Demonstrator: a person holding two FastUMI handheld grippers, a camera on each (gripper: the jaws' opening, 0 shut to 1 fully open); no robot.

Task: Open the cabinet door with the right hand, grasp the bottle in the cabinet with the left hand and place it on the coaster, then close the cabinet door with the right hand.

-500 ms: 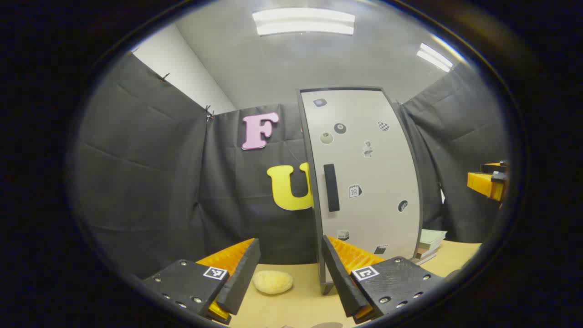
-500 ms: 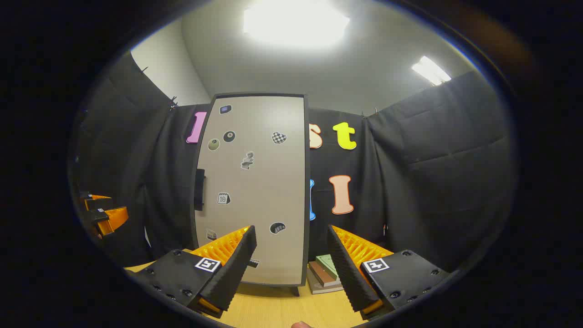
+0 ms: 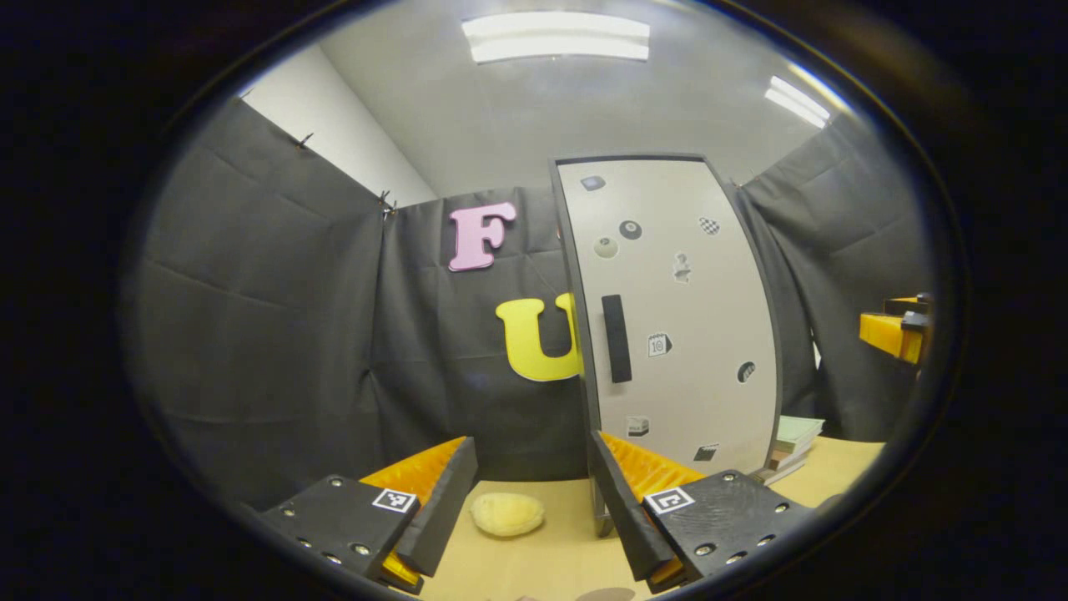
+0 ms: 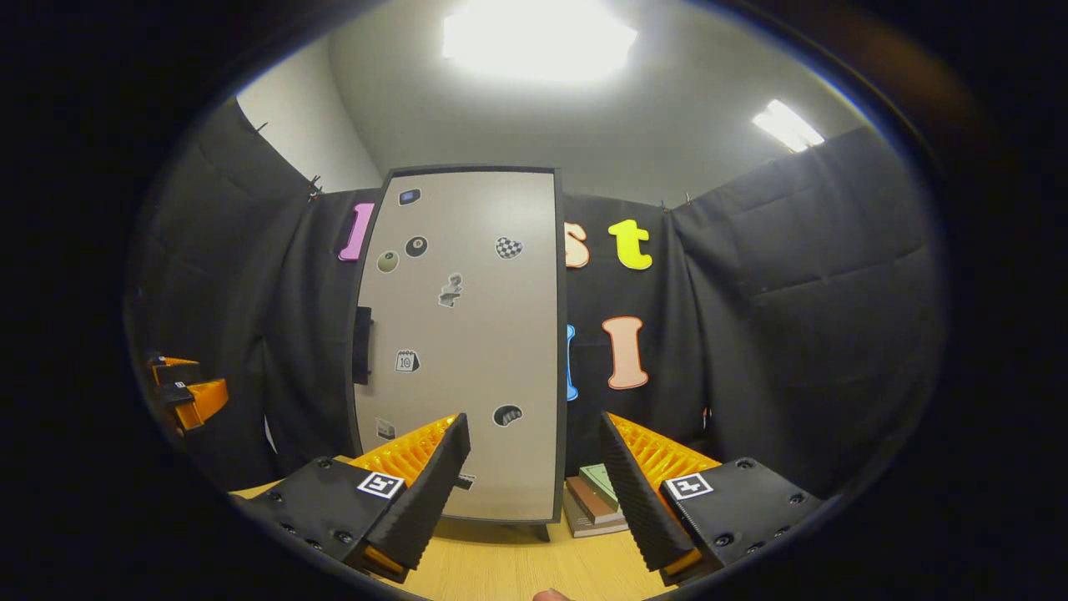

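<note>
Left gripper view shows the left hand-held gripper [image 3: 534, 501] low in the frame with its fingers spread apart and nothing between them. Past it, right of centre, stands the cabinet [image 3: 676, 317], its sticker-dotted door shut, with a dark vertical handle [image 3: 617, 338] along the door's left edge. A pale round pad lies on the wooden surface [image 3: 551, 559] between the fingers at the lower centre; it is probably the coaster [image 3: 506, 513], though its shape is soft in this view. A stack of books [image 3: 793, 442] sits at the cabinet's lower right.

In the right gripper view, the right hand-held gripper [image 4: 534, 484] is also parted and empty, aimed at the lower part of the door, while the handle sits at the door's left edge, well off its line at mid-left of the frame. The bottle is presumably behind the closed door, so its place cannot be told.

The door is not yet opened. The main risk is the right hand-held gripper reaching the flat door panel rather than the handle, sliding off and nudging the cabinet on the surface. A swinging door could also strike the left hand-held gripper, seen at the far left of the right gripper view, if it waits too near.
</note>
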